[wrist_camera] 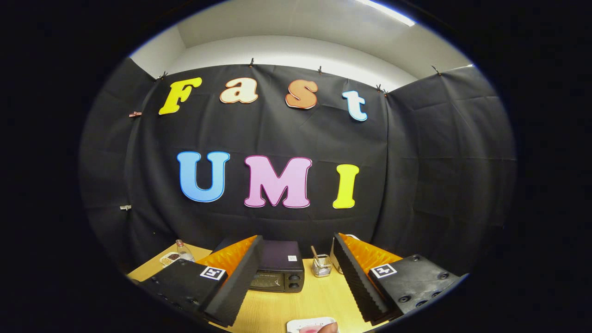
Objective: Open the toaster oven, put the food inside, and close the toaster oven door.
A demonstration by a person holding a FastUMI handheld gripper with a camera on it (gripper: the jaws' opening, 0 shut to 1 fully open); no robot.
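Hanging above a pale wooden tabletop (282,307) with a smooth, fine-grained surface, the gripper (296,282) has its two fingers spread wide apart, clamped on nothing. Each finger is a flat slab with a ribbed, foam-like inner face, and each carries a small square black-and-white marker on its upper side.

Beyond the fingers, seen through the gap between them, sits the dark boxy metal toaster oven (278,269), its door closed. Its top is flat and matt with a small white sticker near one corner, and two round knobs stand one above the other at the right end of its front panel.

Just to the right of the toaster oven stands a small wire-mesh cup (322,267) with a thin stick leaning out of it. Well to the left of the toaster oven are a clear glass bottle (184,251) with a rounded body and, just beside it, a small white dish (169,259) holding dark bits.

Nearer than the toaster oven, below the open fingers, lies a white rounded plate (300,324) with a pinkish piece of food (311,329) on it, partly cut off from sight.
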